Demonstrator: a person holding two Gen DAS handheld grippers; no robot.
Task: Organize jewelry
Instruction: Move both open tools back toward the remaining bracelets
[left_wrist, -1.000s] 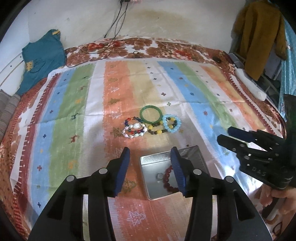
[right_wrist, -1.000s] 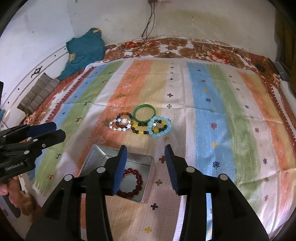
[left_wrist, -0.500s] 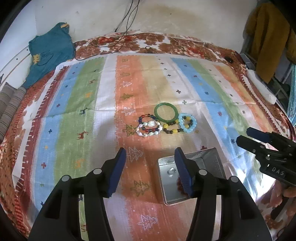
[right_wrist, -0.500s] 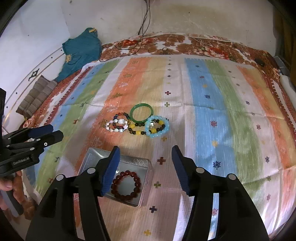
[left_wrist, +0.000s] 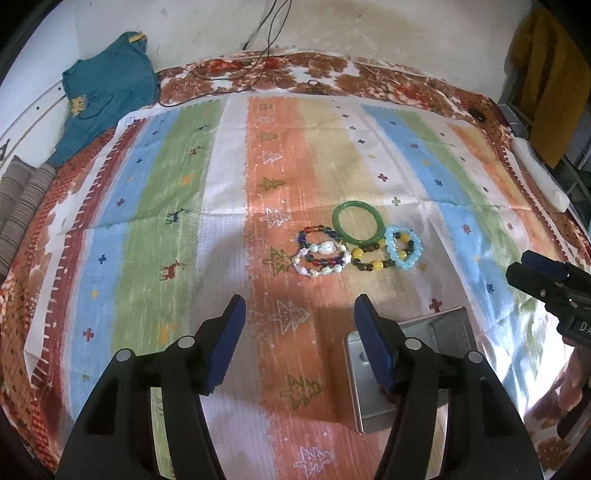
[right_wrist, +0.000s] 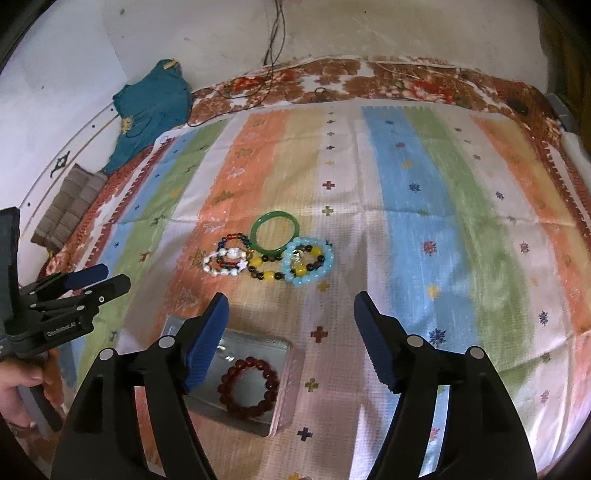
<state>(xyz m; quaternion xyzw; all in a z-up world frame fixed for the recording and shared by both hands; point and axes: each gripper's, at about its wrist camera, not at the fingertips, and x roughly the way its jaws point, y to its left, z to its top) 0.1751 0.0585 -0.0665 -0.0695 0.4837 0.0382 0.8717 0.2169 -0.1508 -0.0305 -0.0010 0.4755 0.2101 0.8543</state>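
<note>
Dark red beads (right_wrist: 248, 385) already lie in the metal tin (right_wrist: 284, 391); 4 bracelets (right_wrist: 269, 254) wait clustered on the striped bedspread (right_wrist: 424, 229). Both the right gripper (right_wrist: 290, 334) and left gripper (left_wrist: 299, 341) hover with fingers spread, empty. Next likely: reach forward for 1.

Both claws have spread wider over the past second. The left claw (left_wrist: 297, 345) has swung left of the metal tin (left_wrist: 439, 354), and the right claw (right_wrist: 290, 341) has pulled back from it.
</note>
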